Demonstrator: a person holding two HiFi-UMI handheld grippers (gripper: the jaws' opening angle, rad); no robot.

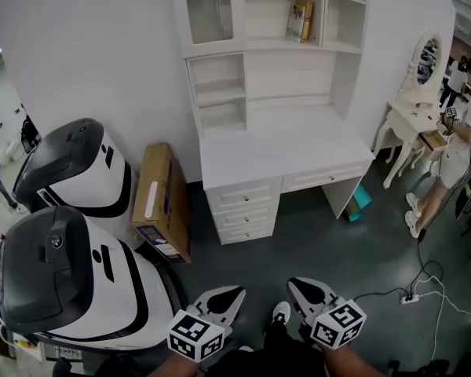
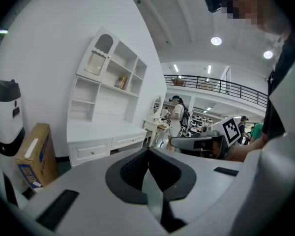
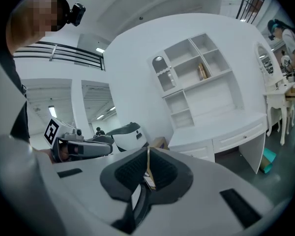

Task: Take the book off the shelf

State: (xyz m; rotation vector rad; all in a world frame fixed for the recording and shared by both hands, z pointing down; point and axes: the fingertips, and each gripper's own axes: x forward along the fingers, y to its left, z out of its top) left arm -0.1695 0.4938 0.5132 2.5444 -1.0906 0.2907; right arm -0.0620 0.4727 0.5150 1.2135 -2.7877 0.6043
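Down at the bottom of the head view, both grippers hover side by side: left gripper (image 1: 224,301) pinched closed on nothing, right gripper (image 1: 306,289) likewise. Beyond them, a box (image 1: 163,203) stands beside the white desk (image 1: 282,144). Highest and farthest, the book (image 1: 301,20) leans on the top shelf.

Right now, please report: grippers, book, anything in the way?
Left gripper and right gripper shut, empty. Book on upper shelf, not yet reached. Desk stands below it; nothing in front of book.
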